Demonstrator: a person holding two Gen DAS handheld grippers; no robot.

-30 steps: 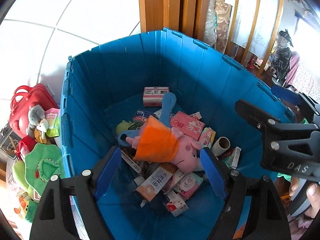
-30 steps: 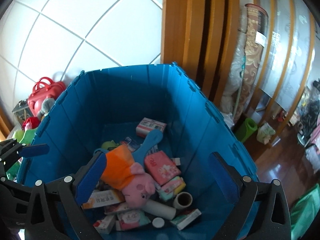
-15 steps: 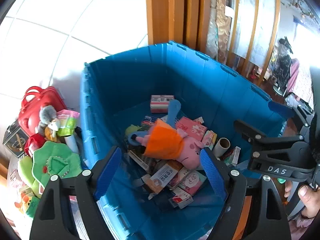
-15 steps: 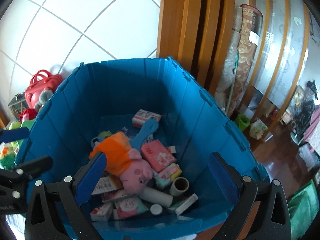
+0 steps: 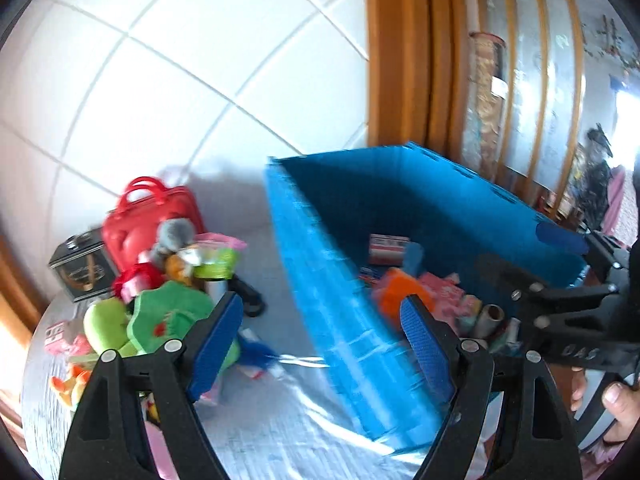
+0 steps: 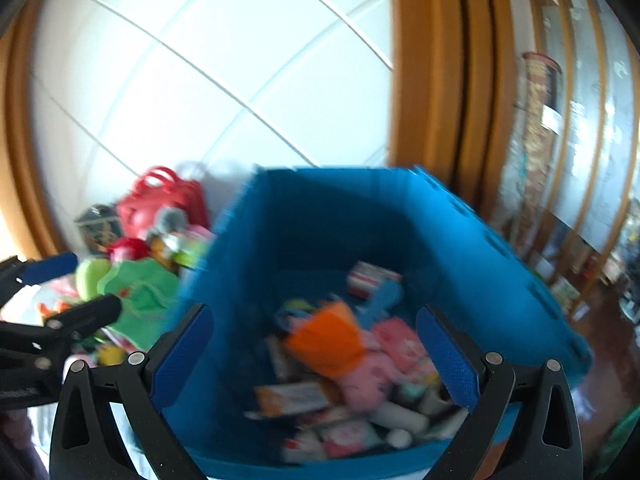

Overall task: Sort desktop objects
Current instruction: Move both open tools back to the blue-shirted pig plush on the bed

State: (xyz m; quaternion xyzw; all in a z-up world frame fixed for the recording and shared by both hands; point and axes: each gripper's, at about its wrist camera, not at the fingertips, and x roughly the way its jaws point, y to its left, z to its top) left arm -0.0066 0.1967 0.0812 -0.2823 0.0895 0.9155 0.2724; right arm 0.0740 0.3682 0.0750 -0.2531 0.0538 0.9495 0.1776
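A blue bin (image 5: 340,300) stands on the table, holding a pink pig plush in an orange dress (image 6: 332,336) and several small packets and boxes. My left gripper (image 5: 320,336) is open and empty, hanging over the bin's left wall and the table beside it. The right gripper (image 6: 316,356) is also open and empty, above the near side of the bin (image 6: 500,248). Left of the bin lies a heap of toys: a green plush (image 5: 168,316), a grey plush (image 5: 176,232) and a red bag (image 5: 156,220). Both views are blurred by motion.
A dark tin box (image 5: 80,272) sits at the far left of the heap. The table wears a pale grey cloth (image 5: 300,420). A white tiled wall and a wooden frame rise behind the bin. A hand (image 5: 612,404) holds the right gripper.
Both grippers have drawn back from the bin and swung left. In the left wrist view the bin has slid right and the toy heap has come into the middle-left. Both jaws stayed open.
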